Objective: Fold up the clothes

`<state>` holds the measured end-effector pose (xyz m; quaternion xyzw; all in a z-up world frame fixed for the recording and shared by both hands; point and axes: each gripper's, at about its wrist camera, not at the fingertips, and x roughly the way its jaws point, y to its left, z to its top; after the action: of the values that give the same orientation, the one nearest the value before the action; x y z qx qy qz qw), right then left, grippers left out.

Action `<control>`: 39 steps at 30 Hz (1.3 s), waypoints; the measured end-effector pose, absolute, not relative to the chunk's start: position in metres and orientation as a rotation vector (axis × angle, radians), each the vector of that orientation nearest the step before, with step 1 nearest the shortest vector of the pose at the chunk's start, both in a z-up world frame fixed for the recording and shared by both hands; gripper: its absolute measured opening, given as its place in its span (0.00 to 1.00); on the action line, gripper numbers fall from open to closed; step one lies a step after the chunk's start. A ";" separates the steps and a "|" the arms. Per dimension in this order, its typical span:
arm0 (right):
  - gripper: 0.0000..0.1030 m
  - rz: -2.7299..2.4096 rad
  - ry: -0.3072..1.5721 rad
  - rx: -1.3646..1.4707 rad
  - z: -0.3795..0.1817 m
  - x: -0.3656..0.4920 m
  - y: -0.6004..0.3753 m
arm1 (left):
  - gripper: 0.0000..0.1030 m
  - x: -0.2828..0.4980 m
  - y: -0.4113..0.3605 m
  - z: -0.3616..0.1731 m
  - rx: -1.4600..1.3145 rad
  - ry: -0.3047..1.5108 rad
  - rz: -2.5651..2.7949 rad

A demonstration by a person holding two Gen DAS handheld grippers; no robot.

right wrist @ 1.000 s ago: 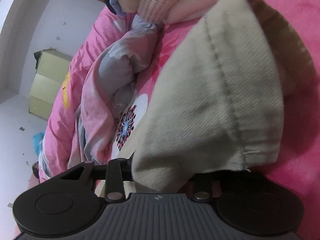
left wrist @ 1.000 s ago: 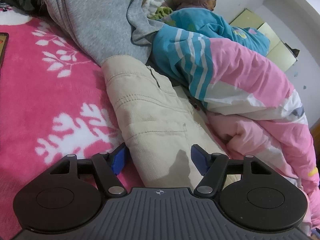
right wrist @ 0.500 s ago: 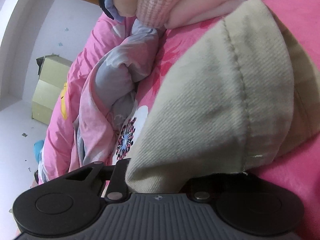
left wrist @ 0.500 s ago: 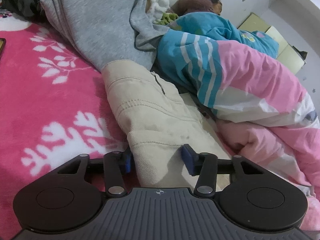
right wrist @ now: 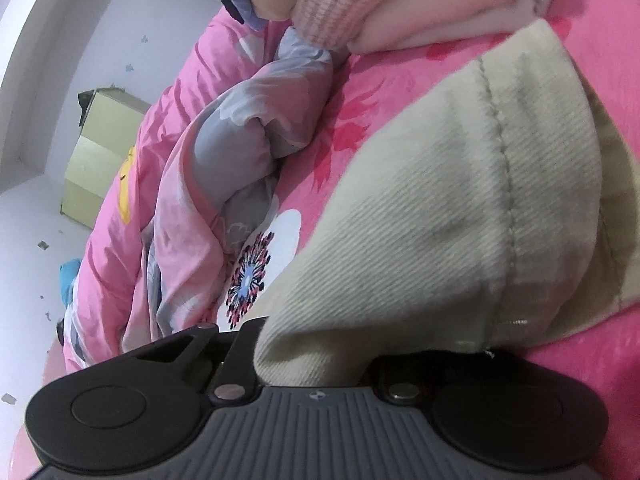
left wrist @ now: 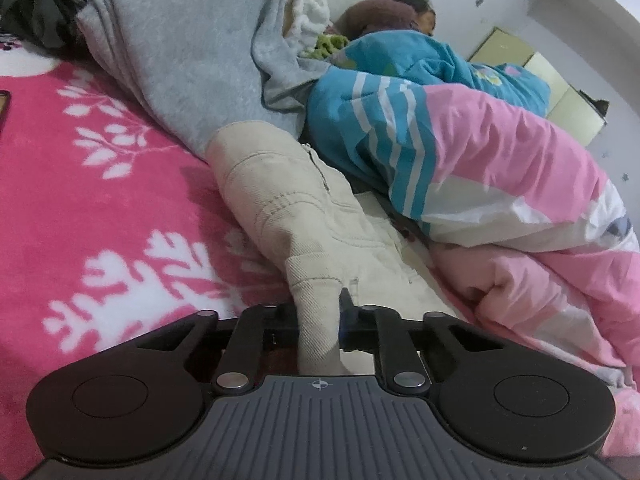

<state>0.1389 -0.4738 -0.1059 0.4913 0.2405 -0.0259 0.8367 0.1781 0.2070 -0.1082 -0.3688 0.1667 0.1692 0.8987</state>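
Left gripper [left wrist: 319, 330], left wrist view: jaws have just been closing and now pinch a narrow raised ridge of the cream twill trousers [left wrist: 316, 224], near the waistband end with the zip. The trousers lie on the pink fleece blanket with white leaf print [left wrist: 100, 200], stretching away from the gripper toward the grey sweatshirt [left wrist: 188, 52].
Risk: the bite is thin, possibly only the top layer. If so, a lift would peel that layer away and leave the under layer on the blanket, giving a crooked fold.
Obstructions: the grey sweatshirt touches or overlaps the far end of the trousers and may drag along. The pink, teal and white striped quilt [left wrist: 460, 152] is bunched just beside the trousers on the right, leaving little flat room there. A dark heap of clothing [left wrist: 36, 12] sits at the far left corner, well apart.

Right gripper [right wrist: 316, 364], right wrist view: jaws have just been closing; the cloth hides the fingertips, but the cream trousers bunch out from between them, so I judge it clamped on the hem end. The fabric fills most of the frame, seam running up it.
Risk: the thick hem could slip out under tension if both hands pull apart.
Obstructions: a crumpled pink and grey floral duvet [right wrist: 224, 168] lies just left, and a pale pink knitted garment [right wrist: 340, 0] lies beyond the trousers.
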 end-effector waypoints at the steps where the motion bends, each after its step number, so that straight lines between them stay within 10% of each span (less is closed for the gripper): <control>1: 0.11 -0.056 0.510 1.034 -0.105 0.138 -0.474 | 0.10 0.176 0.207 -0.107 -0.772 0.342 0.355; 23: 0.08 -0.041 0.584 1.048 -0.080 0.116 -0.506 | 0.08 0.059 0.188 -0.099 -0.762 0.337 0.333; 32: 0.49 -0.119 0.616 1.100 -0.075 0.071 -0.516 | 0.26 0.059 0.197 -0.111 -0.784 0.335 0.307; 39: 0.55 0.018 0.610 1.065 -0.043 0.005 -0.488 | 0.31 0.056 0.209 -0.119 -0.856 0.329 0.260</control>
<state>0.0053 -0.4881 -0.0433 0.4998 0.2864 0.0083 0.8174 0.0563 0.2088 -0.1195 -0.4119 0.1583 0.1253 0.8886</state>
